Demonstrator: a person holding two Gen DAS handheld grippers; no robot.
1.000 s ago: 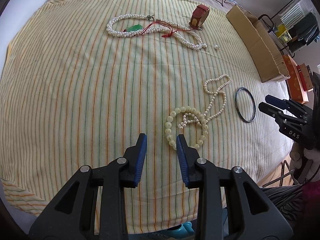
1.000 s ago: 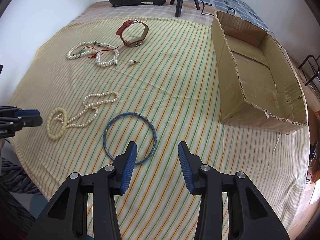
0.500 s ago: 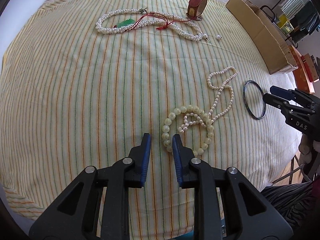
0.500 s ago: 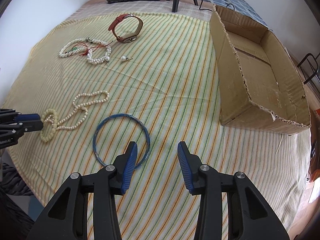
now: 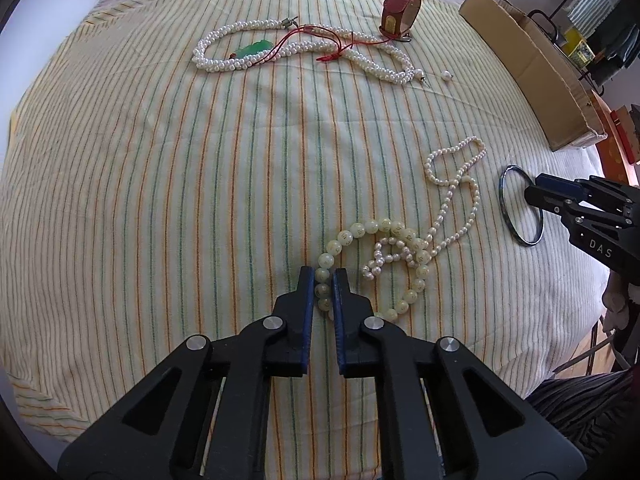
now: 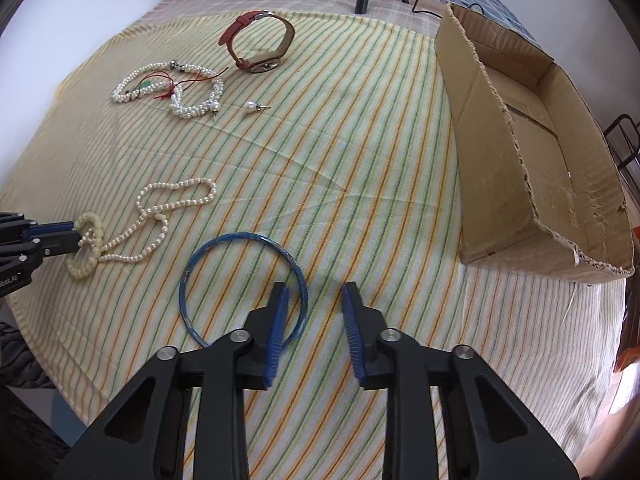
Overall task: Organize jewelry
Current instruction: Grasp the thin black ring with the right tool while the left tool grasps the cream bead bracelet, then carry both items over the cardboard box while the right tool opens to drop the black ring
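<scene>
Both grippers are down at the near edge of the yellow striped tablecloth (image 5: pixel 168 168), and this looks like the pick-up step for two pieces at once. The left gripper (image 5: pixel 323 288) has just been closing and now pinches the near side of the pale green bead bracelet (image 5: pixel 352 236), with several beads caught between its blue pads. That bracelet lies tangled with the thin white pearl strand (image 5: pixel 460 200), which crosses over it.

The right gripper (image 6: pixel 314 300) has also just been closing, yet its fingers stand apart, straddling the near rim of the thin blue ring bangle (image 6: pixel 240 240); the pads do not press on it, so nothing is held there yet.

The open brown cardboard box (image 6: pixel 472 152) on the right is the likely destination. The red-strapped wristwatch (image 6: pixel 260 46), the thick twisted pearl necklace with red cord (image 6: pixel 176 92) and the loose pearl earring (image 6: pixel 252 107) wait at the far side.

Next, I'd judge the right fingers need to close onto the bangle rim, and the left should lift slowly so that the pearl strand slips free rather than dragging along.
</scene>
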